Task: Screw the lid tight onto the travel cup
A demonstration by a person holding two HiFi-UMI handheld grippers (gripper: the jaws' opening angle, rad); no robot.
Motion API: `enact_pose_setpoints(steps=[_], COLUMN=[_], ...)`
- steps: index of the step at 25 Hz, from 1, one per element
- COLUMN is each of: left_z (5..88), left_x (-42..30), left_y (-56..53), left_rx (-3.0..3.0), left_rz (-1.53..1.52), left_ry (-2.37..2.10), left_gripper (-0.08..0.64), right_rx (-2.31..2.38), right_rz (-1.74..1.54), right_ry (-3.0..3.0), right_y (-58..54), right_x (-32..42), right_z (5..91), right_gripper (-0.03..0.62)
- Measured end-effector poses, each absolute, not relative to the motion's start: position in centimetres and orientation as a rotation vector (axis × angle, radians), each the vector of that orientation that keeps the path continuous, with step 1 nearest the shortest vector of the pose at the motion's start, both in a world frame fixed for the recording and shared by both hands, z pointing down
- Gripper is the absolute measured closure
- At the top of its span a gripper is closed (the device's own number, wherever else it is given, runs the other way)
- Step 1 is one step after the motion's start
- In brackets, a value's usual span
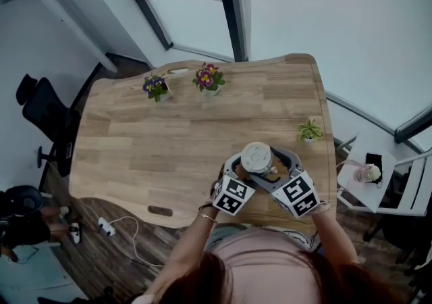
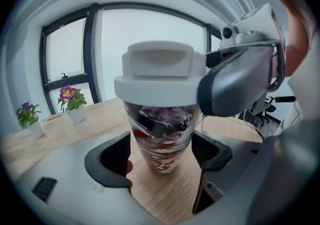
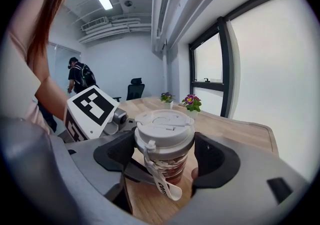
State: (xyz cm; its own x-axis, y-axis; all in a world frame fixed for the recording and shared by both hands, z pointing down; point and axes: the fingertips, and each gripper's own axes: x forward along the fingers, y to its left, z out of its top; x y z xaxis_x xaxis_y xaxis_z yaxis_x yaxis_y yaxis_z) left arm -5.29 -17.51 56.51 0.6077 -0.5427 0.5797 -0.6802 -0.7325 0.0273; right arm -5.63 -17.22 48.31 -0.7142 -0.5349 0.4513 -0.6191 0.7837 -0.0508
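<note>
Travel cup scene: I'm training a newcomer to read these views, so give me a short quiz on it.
1. True or false: the lid lies on the table beside the travel cup.
2. The left tool has its jaws either side of: A the lid, B the cup's patterned body, C a plant pot?
3. How many potted plants stand on the table?
Key: 1 false, it sits on the cup; 2 B; 3 three.

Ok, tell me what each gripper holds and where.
The left gripper clamps the travel cup by its patterned body; the right gripper clamps the lid by its rim.
</note>
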Motion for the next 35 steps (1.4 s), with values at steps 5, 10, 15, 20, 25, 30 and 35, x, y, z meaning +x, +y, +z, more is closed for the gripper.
enact_pose_setpoints(steps=[5,10,15,20,25,30,35], left_z=[56.2,55.4,55.0,54.4,53.5,53.6,52.6], left_x=[-6.1,-7.1,-8.1,-8.4,-8.7,-8.2,-8.2], left_y=[-17.1,-16.0,-14.5,-12.7,-11.3,-9.3,-7.9], left_rx=[2.504,2.454,2.401,2.365,2.318,2.249,2.17], left_rz=[0.75,0.699,0.683,0.63,0.549,0.495,0.444], left_ry=[-1.131,-1.211,-1.294,-1.356,-1.454,-1.539,-1.646], left_gripper=[0.204,0.204,0.205,0.206,0.257,0.316,0.414], right_rx=[0.864,0.891,0.885,0.888,0.865,0.842,0.828], right_rz=[0.269,0.269,0.271,0.251,0.219,0.227,0.242], right_ry=[-2.572,-2.609,-2.639,-2.646,-2.655,-2.676,-2.7], right_y=[-16.6,-16.1,-15.2,-13.8,-12.5,-11.5,-11.0], right_x=[-5.2,-4.7,-4.3,-3.6,-2.8,-2.1,-1.5], right_z=[47.9,47.0,46.5,46.3,46.2,46.1,45.7], right_gripper=[0.225,0.225,0.225,0.302,0.341,0.37,0.431])
